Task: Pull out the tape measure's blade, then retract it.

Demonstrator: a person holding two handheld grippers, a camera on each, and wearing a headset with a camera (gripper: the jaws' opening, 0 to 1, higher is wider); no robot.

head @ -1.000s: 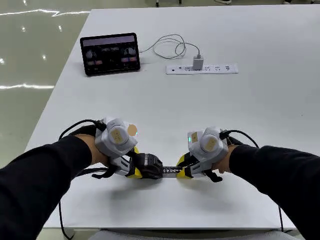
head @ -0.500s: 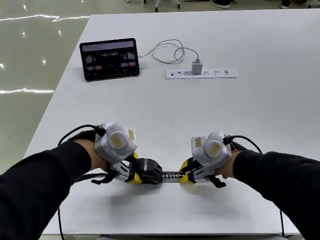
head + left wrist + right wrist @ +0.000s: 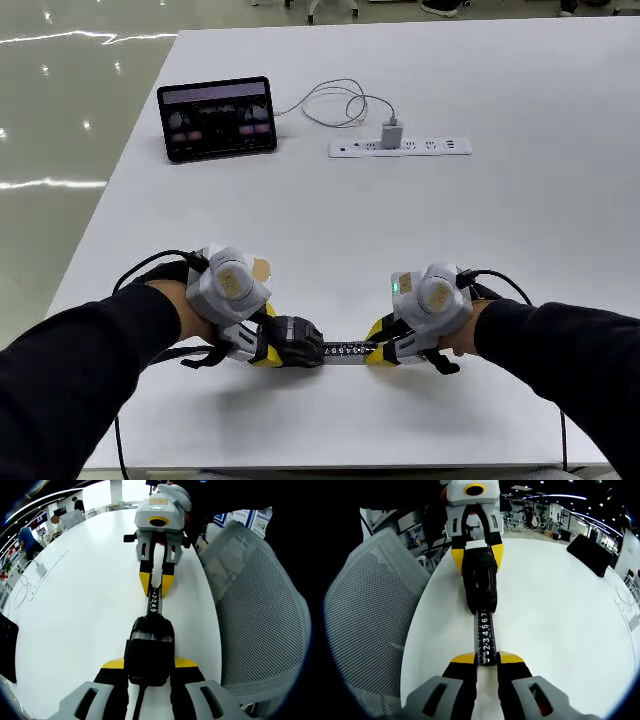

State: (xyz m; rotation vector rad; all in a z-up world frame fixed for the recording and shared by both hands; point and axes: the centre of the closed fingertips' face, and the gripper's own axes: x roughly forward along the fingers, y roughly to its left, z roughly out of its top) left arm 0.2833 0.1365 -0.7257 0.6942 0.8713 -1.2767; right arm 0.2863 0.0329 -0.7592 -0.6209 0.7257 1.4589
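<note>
Our left gripper (image 3: 150, 664) pinches the black tape measure case (image 3: 150, 642) near the front edge of the white table (image 3: 85, 595). Our right gripper (image 3: 486, 658) is clamped on the pale numbered blade (image 3: 484, 627), which stretches straight between them, and on it we read 2 through 7.

On the blade (image 3: 485, 637) of the tape measure (image 3: 480, 580), the black numerals 2, 3, 4, 5, 6, 7 are read in the right gripper view. In the left gripper view, 2, 3, 4, 5 are made out. The writing on the tablet (image 3: 218, 117) screen cannot be read.
</note>
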